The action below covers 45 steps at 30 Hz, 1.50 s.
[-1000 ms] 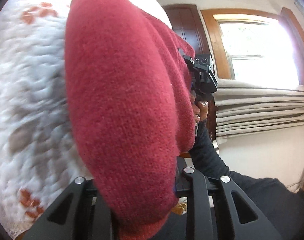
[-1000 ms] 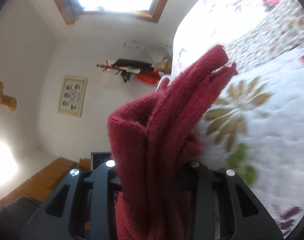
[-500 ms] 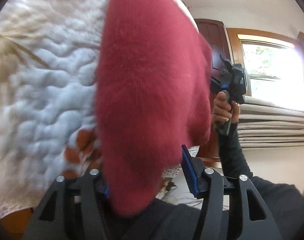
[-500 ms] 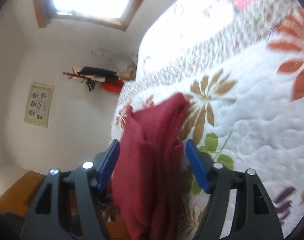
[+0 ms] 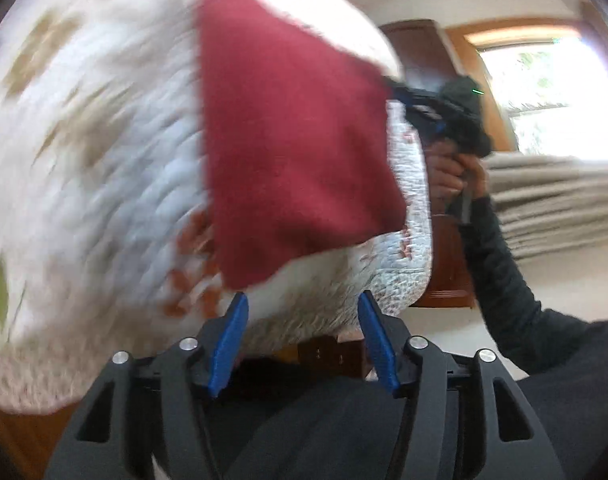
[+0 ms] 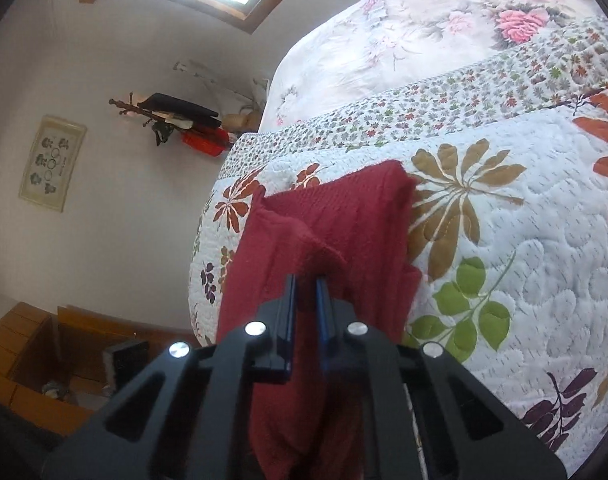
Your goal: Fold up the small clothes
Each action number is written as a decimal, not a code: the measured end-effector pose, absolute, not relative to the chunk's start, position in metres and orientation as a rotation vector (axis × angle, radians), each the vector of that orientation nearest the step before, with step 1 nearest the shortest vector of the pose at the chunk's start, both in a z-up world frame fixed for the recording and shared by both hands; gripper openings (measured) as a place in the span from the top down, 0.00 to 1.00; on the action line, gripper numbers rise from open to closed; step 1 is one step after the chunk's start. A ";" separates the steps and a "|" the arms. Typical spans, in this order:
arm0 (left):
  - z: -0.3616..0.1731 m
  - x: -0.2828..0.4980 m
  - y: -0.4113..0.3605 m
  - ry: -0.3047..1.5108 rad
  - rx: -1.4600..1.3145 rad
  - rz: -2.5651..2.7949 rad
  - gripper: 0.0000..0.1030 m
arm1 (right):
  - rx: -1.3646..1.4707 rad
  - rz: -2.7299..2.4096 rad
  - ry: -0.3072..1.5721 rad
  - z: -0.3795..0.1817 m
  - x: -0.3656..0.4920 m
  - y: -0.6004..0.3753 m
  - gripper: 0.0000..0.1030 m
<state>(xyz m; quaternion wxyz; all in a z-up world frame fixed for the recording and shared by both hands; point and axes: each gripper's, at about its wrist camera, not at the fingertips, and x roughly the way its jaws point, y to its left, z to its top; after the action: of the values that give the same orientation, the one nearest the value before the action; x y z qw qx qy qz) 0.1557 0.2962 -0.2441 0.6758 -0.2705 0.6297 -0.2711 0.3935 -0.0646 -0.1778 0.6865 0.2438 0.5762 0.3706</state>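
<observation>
On the quilt (image 6: pixel 523 240) the red sweater (image 6: pixel 323 232) lies folded, left gripper (image 5: pixel 302 338) released, right gripper (image 6: pixel 305 280) pinching its edge.

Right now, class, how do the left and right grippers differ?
The left gripper stands wide open; the right gripper is nearly shut. The left holds nothing, just short of the red garment; the right pinches a fold of it. Both point over the quilt.
</observation>
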 end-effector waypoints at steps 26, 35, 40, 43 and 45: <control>-0.268 0.213 0.215 1.267 -0.609 -0.914 0.19 | 0.280 0.838 1.365 -0.185 0.289 -0.028 0.93; -0.288 0.216 0.240 1.259 -0.736 -0.939 0.17 | 0.353 0.737 1.318 -0.169 0.268 -0.051 0.93; -0.301 0.219 0.272 1.253 -0.796 -0.884 0.08 | 0.330 0.576 1.384 -0.200 0.244 -0.046 1.00; -0.301 0.221 0.272 1.278 -0.792 -0.883 0.08 | 0.362 0.483 1.363 -0.201 0.234 -0.050 0.94; -0.289 0.214 0.278 1.290 -0.765 -0.839 0.03 | 0.306 0.450 1.313 -0.177 0.221 -0.043 0.57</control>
<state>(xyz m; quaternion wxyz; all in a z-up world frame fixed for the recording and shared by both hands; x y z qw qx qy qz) 0.2143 0.2775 -0.2890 0.6530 -0.3370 0.5686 -0.3698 0.2206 -0.0427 -0.1767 0.7581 0.1405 0.6025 0.2063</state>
